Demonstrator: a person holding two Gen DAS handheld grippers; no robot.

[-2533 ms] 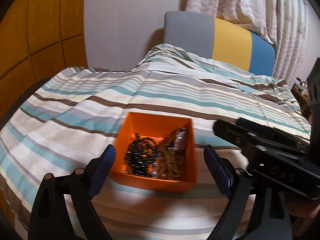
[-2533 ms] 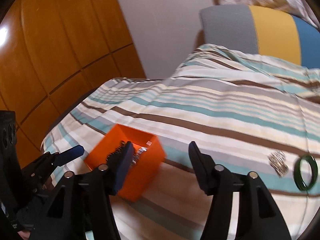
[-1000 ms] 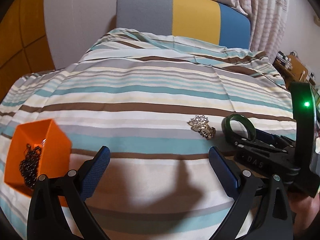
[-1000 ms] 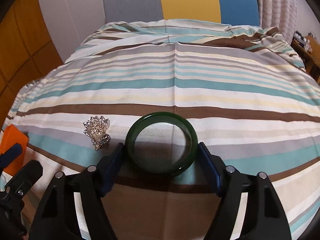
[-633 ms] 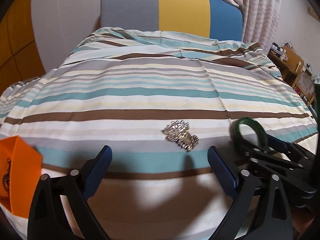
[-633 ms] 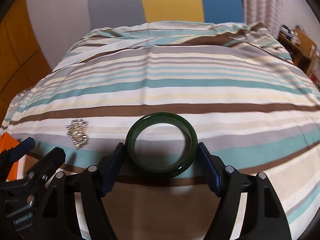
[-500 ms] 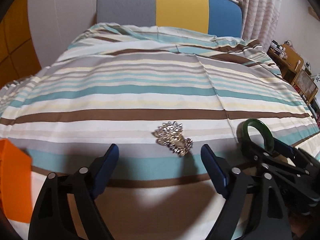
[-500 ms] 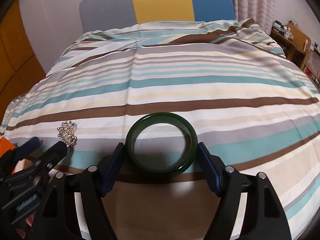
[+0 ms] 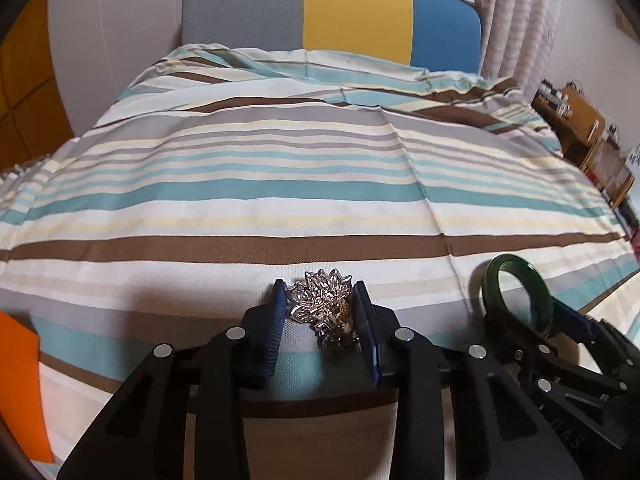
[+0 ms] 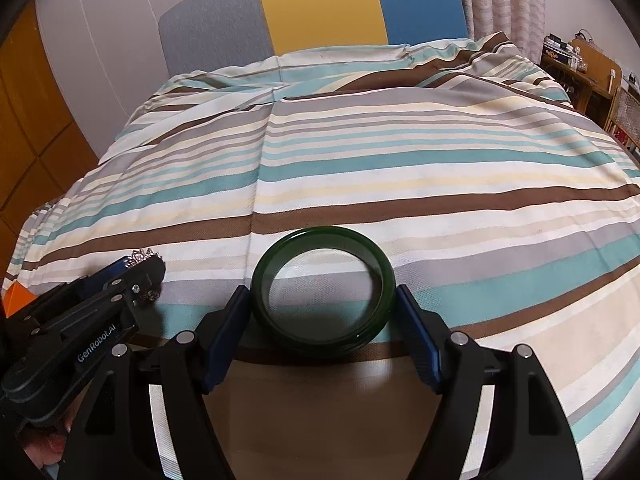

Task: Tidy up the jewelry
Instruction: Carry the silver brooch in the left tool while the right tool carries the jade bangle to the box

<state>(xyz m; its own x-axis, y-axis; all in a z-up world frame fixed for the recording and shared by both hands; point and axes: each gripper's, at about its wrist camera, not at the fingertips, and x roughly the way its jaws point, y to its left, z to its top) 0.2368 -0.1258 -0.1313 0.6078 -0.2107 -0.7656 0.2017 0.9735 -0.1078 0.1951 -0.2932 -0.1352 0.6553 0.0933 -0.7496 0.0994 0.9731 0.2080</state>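
Closing around a silver brooch (image 9: 322,312), the left gripper (image 9: 322,316) sits low in the centre of the left wrist frame, its blue pads on either side of the piece and seemingly touching its edges. That brooch lies on the striped bedspread (image 9: 280,184), on a pale band below a brown stripe. At the lower right of the same frame the right gripper (image 9: 532,320) pinches a dark green bangle (image 9: 516,292). In the right wrist view, the right gripper (image 10: 324,320) shows its pads pressed to the bangle's (image 10: 323,288) two sides, centre low. An orange box (image 9: 18,380) edge shows at the lower left. A grey, yellow and blue headboard (image 9: 332,20) fills the upper centre.
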